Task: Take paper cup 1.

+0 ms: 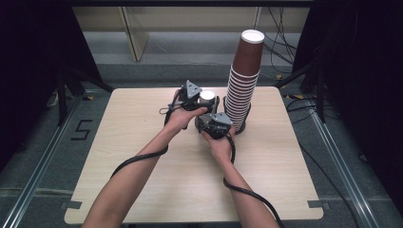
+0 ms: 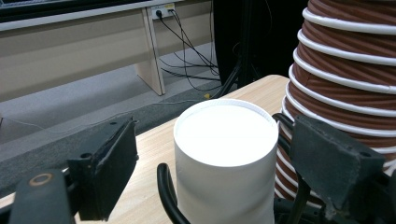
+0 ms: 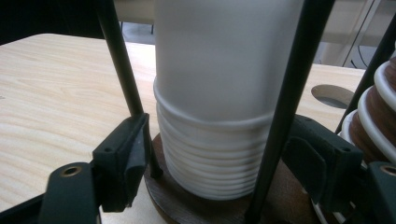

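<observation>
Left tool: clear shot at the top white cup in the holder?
Probably yes. The left tool already straddles the top white cup, with jaws open on either side. The holder's black rods stand close by and could snag.

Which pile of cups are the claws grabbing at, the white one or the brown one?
The short white pile. Both claws sit around it, while the tall brown pile stands beside it, untouched.

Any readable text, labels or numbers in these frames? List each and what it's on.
"5": dark marking on the grey floor left of the table, high view.
White cup stack: no print visible.
Brown cup stack: no print visible.
Nothing else legible in either gripper view.
</observation>
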A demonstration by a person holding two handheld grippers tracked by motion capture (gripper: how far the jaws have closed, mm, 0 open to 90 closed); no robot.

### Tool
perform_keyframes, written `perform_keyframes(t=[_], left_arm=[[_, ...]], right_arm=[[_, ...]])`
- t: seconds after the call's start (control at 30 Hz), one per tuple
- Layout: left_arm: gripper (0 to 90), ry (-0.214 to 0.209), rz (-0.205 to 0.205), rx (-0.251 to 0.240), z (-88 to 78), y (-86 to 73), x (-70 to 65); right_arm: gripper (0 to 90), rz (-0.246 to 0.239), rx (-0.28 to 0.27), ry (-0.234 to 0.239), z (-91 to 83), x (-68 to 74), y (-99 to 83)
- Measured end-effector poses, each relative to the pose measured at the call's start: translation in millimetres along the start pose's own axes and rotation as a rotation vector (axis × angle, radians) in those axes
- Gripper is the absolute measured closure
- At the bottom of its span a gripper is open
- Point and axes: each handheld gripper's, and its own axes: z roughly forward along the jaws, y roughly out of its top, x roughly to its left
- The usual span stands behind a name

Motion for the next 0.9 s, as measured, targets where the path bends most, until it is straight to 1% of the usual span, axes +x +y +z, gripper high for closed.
perform_keyframes(t=[0.03,0.07,0.1,0.13,0.17,0.23,0.27,0.3,0.37,0.5,0.6,0.67,0.7,0.73,0.8,0.9], left_arm=[[14.8,-0.001,0.0,0.003,0.4,0.0,0.1],[14.8,0.0,-0.002,0.004,1.0,-0.1,0.0],[14.9,0.0,0.001,0.008,1.4,-0.2,0.2],[14.9,0.0,0.002,0.012,2.0,-0.4,0.5],[15.0,0.0,-0.003,0.01,2.7,-0.7,0.3],[15.1,0.001,-0.002,0.016,3.9,-1.3,1.1],[15.1,0.0,-0.005,0.015,4.4,-1.5,1.4],[15.2,0.001,-0.008,0.016,4.8,-1.7,1.6],[15.5,0.0,-0.011,0.021,5.3,-2.3,1.9],[16.3,-0.007,-0.01,0.023,6.5,-3.0,2.3],[17.5,-0.008,-0.013,0.027,7.8,-3.6,2.1],[18.3,-0.008,-0.016,0.033,8.9,-4.2,2.3],[18.7,-0.01,-0.023,0.034,9.4,-4.4,2.3],[19.3,-0.011,-0.028,0.034,9.9,-4.6,2.2],[21.1,-0.015,-0.035,0.036,11.3,-4.9,2.2],[23.6,-0.024,-0.041,0.042,13.4,-5.0,2.4]], right_arm=[[25.3,-0.011,0.004,-0.004,0.0,-0.4,0.3],[25.6,-0.038,0.002,-0.006,0.6,-1.6,0.4],[25.7,-0.007,0.01,-0.017,-0.2,0.5,0.2],[26.0,-0.029,0.005,-0.016,0.7,-0.7,0.5],[26.1,-0.033,0.005,-0.021,0.9,-0.7,0.5],[26.6,-0.033,0.026,-0.026,0.3,0.1,0.8],[27.0,-0.047,0.027,-0.027,0.3,-0.4,1.1],[27.8,-0.049,0.023,-0.028,0.7,-0.5,1.1],[30.1,-0.036,0.024,-0.041,0.4,-0.5,0.9],[30.3,-0.036,0.025,-0.04,0.6,-0.4,1.0],[30.3,-0.024,0.031,-0.037,0.3,0.7,1.0],[30.3,-0.058,0.019,-0.045,1.4,-0.7,1.1],[30.3,-0.042,0.019,-0.046,1.5,0.3,0.8],[30.3,-0.038,0.019,-0.04,1.1,0.5,1.2],[30.3,-0.048,0.019,-0.042,1.3,0.2,1.4],[30.4,-0.049,0.02,-0.047,1.0,0.2,1.4]])
